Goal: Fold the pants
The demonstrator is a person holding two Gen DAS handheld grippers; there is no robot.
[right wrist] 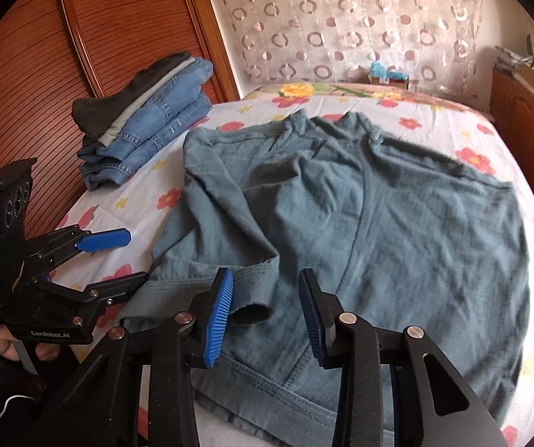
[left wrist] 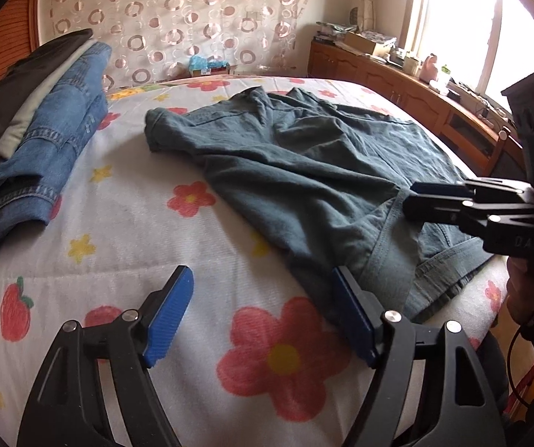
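The crumpled grey-green cotton pants (right wrist: 360, 216) are lying spread across the middle of the bed, with the waistband at the near edge and the legs reaching away toward the curtain. The cloth is bunching in several soft folds, so it seems it needs smoothing before a clean fold is possible.

The right gripper (right wrist: 267, 316) is hovering low over the waistband zone, its blue-padded jaws standing moderately apart and holding nothing; a raised flap of fabric is sitting just between and below them. In my judgement it is aiming at this flap because this is the easiest edge to pinch.

The left gripper (left wrist: 263, 314) is waiting beside the pants' left border, jaws wide apart and empty, one pad almost touching the cloth edge, probably to take the other corner.

The white quilted bedcover with red flowers (left wrist: 125, 246) is giving a flat work surface. A stack of folded blue jeans and dark garments (right wrist: 144, 119) is resting well apart, near the wooden headboard (right wrist: 92, 37).
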